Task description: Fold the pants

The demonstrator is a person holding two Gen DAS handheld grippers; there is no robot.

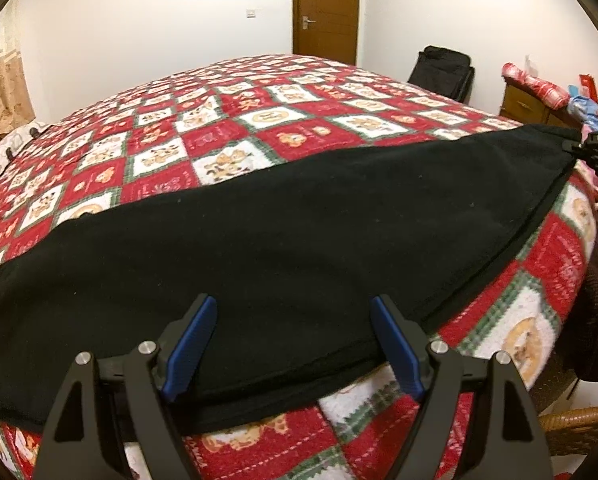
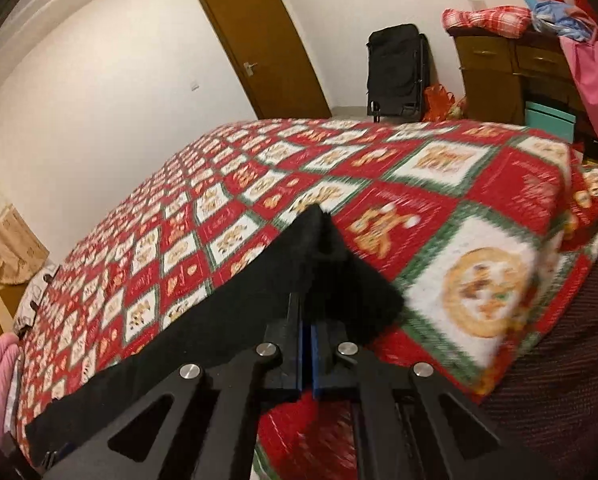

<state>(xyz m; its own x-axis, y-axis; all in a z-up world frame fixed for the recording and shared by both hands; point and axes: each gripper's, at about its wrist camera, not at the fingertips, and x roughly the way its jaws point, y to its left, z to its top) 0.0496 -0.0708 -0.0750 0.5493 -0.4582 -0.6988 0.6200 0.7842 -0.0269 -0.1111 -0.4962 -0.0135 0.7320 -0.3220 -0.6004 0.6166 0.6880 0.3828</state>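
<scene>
**One pair of black pants on the bed**

Left wrist view: one pair of black pants (image 1: 283,240) lies flat across the near edge of the bed's red patchwork quilt (image 1: 219,120). The left tool (image 1: 295,344) gapes wide over the pants' near hem, gripping nothing. One brown door (image 1: 325,8) stands beyond the bed.

Right wrist view: the right tool (image 2: 309,344) is clamped on the pants' (image 2: 219,320) corner, lifting it off the quilt (image 2: 379,160). One black suitcase (image 2: 397,68) and one wooden dresser (image 2: 495,76) stand past the bed.

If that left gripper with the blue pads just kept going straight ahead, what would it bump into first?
Most likely the black pants. The left gripper is open and tilted down toward the bed, and the fabric already lies between its fingers and ahead of them, spread over the red patterned quilt. How near the cloth is, I cannot tell.
</scene>
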